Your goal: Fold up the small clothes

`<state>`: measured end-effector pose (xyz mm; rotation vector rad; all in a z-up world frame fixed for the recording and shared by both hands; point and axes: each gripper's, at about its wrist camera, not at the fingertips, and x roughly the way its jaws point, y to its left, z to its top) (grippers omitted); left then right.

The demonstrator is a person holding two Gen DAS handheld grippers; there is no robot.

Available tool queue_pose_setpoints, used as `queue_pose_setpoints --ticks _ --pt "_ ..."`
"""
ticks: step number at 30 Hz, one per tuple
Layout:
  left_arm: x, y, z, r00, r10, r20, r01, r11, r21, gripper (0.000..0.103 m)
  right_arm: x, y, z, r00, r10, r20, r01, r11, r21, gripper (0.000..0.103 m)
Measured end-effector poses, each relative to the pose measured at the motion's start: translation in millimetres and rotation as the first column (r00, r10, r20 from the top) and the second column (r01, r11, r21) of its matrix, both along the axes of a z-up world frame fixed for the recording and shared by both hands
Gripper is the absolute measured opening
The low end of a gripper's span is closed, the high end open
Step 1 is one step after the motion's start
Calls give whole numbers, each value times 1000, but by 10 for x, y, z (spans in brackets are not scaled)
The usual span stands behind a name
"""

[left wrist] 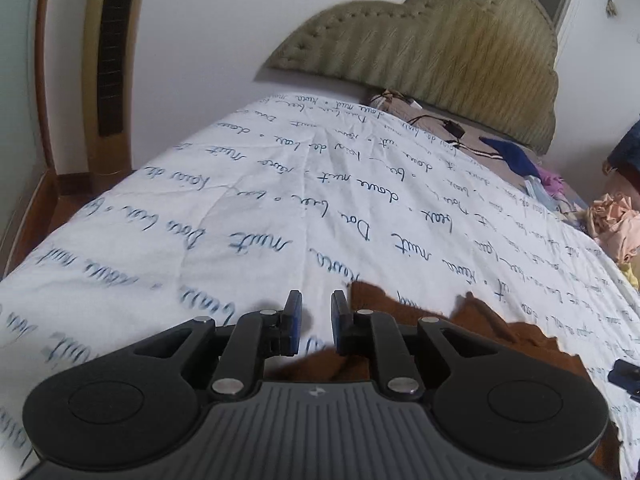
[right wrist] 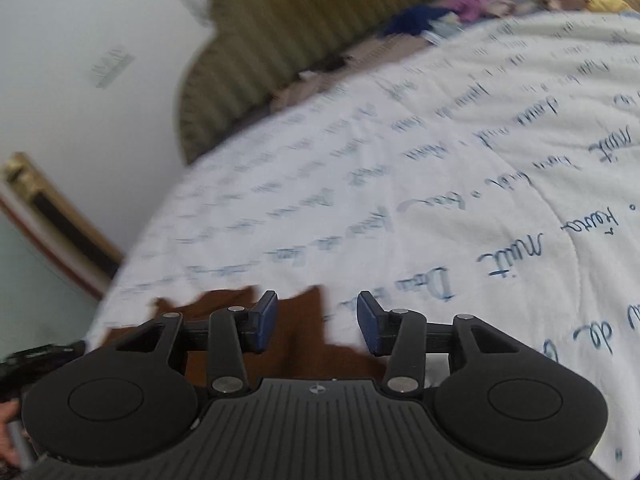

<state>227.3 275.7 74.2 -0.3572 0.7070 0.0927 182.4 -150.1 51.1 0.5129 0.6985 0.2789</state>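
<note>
As viewed, brown garment [left wrist: 472, 332] stretches crosswise; flat.

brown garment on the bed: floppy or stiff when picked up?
Likely floppy: the brown garment lies flat on the quilt with an uneven, rumpled edge. Probably light, being thin cloth. It will likely drape and sag from a single pinch.

We stood in home bedroom: bed [left wrist: 280, 184] under white quilt printed with blue script, tufted olive headboard [left wrist: 440, 40] against plain wall, loose clothes pile [left wrist: 612, 224] along far edge, wooden floor [left wrist: 44, 208] beside bed.
</note>
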Motion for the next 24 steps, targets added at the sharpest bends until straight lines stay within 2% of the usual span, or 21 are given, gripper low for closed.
queue_pose_setpoints --ticks 3,6,8,10,12,13,14,17,18,21,23,24 --pt "-231 -191 97 997 -55 48 55 998 9 15 -266 190 120 995 97 23 -98 994 47 46" --pt "-414 -573 164 979 -175 102 171 984 50 15 -419 396 28 986 167 -20 -165 981 102 50" --pt "-421 -853 103 963 -254 84 247 965 87 15 -498 515 -72 986 162 -43 -159 985 65 54" --pt "-367 -1033 -60 961 -273 33 267 956 121 15 -529 524 -186 993 94 -77 -95 995 -4 51" --pt "-273 -1051 -267 971 -236 -33 238 962 132 15 -559 375 -290 996 35 -81 -34 999 17 33" --pt "-251 -1003 -351 978 -206 -42 209 970 126 15 -565 283 -330 995 7 -95 -4 1000 28 10" --pt "-251 -916 -408 983 -181 -29 183 979 92 15 -568 191 -380 993 -28 -115 32 999 27 0" --pt "-301 -618 -430 993 -117 8 117 991 -66 15 -592 -22 -491 992 -29 -124 43 993 113 0" --pt "-342 -558 -410 995 -98 20 99 992 -84 15 -611 -34 -468 991 -14 -134 29 993 116 0" --pt "-454 -420 -292 997 -56 50 59 997 -54 15 -634 41 -345 992 9 -123 0 997 73 1" --pt "-472 -303 -245 999 -20 44 21 999 -30 15 -667 97 -243 994 15 -106 -6 997 82 31" --pt "-475 -241 -222 999 5 44 -5 1000 -21 15 -697 155 -169 996 20 -86 -14 997 75 38"
